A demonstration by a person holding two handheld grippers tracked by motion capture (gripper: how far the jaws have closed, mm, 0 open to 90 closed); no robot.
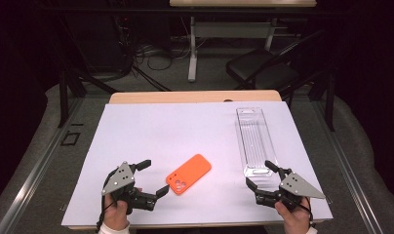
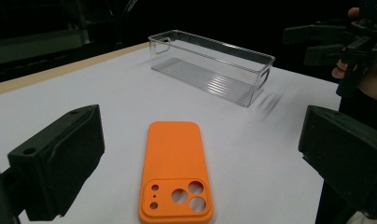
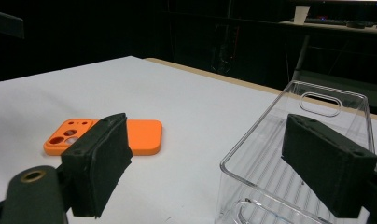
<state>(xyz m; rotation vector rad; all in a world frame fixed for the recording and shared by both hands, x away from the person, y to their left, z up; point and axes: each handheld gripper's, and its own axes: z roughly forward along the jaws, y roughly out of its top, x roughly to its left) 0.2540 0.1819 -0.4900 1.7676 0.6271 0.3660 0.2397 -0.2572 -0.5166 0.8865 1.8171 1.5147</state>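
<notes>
Black left tongs [image 1: 153, 178] gape wide, empty, just beside flat orange silicone phone case [image 1: 188, 173] lying camera-holes-up on white bench [image 1: 185, 126] | black right tongs [image 1: 262, 174] open around near end of long clear plastic bin [image 1: 256, 141], not pressing it

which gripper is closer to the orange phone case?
The left gripper: its open jaws point at the orange phone case just beside it. The right gripper sits by the clear plastic bin.
</notes>
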